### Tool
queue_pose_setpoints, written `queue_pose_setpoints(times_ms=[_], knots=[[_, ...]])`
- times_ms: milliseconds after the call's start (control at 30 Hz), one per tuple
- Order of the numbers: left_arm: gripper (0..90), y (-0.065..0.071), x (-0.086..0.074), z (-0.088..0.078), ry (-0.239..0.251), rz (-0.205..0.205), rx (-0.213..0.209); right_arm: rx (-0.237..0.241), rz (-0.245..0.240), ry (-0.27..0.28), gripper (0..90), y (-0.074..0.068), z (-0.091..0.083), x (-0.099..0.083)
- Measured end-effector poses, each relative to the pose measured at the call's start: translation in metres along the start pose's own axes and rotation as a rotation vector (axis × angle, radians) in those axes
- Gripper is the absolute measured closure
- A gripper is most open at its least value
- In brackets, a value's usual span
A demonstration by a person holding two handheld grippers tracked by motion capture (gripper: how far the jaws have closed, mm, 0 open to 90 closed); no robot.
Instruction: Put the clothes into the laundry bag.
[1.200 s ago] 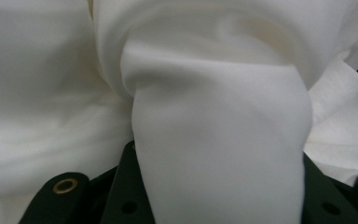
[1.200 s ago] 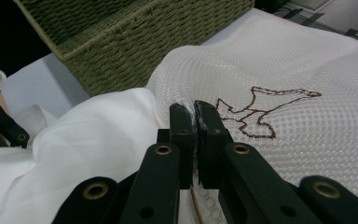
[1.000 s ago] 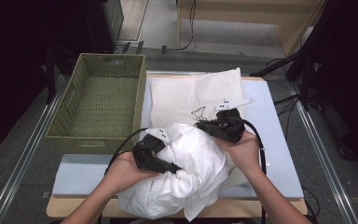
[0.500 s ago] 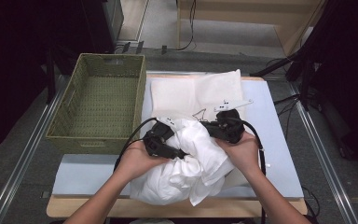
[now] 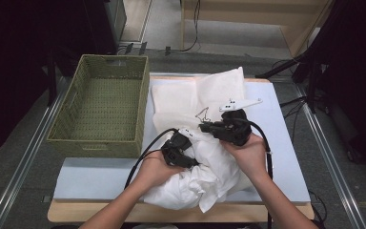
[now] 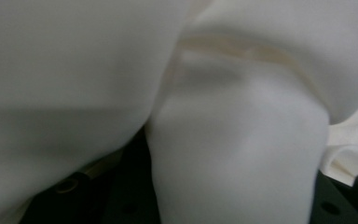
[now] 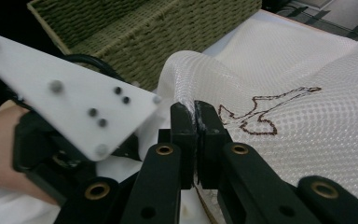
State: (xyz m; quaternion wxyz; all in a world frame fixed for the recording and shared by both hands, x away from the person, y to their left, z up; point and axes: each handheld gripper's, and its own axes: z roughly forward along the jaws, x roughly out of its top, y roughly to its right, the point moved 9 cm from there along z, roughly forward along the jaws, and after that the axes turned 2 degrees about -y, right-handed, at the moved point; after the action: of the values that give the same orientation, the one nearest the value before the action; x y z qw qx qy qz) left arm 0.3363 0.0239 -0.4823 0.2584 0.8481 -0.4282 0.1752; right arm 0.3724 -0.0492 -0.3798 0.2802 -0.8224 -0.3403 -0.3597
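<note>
While each hand-held gripper pinches white cloth — wicker basket sits just left

White cloth bunched against dark fingers

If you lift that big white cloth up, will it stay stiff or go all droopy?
Probably droopy: the white cloth bunches in soft folds and hangs over the table edge. It likely weighs little, since the right claw pinches just a thin mesh edge. It should not roll.
</note>
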Motion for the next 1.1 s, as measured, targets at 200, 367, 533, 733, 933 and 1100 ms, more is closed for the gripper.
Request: queue_pose_setpoints(times_ms=[200,367,533,733,933,1100], knots=[[64.5,0.001,0.001,-0.005,0.014,-0.035,-0.032,-0.005,-0.020,-0.016,88.2,-0.001,0.004,-0.012],[52.5,0.006,0.000,-0.012,0.013,-0.025,-0.087,-0.001,-0.008,-0.032,88.1,0.006,0.010,-0.022],[39.2,0.012,0.001,-0.021,0.022,-0.020,-0.112,-0.006,-0.014,-0.043,87.9,0.008,0.012,-0.024],[30.3,0.017,0.002,-0.038,0.058,0.008,-0.138,-0.007,-0.010,-0.045,87.9,0.011,0.012,-0.025],[28.9,0.018,0.005,-0.057,0.119,0.030,-0.110,-0.004,-0.004,-0.044,87.9,0.011,0.012,-0.025],[28.7,0.023,0.006,-0.074,0.137,0.035,-0.123,-0.002,-0.001,-0.043,87.9,0.012,0.012,-0.025]])
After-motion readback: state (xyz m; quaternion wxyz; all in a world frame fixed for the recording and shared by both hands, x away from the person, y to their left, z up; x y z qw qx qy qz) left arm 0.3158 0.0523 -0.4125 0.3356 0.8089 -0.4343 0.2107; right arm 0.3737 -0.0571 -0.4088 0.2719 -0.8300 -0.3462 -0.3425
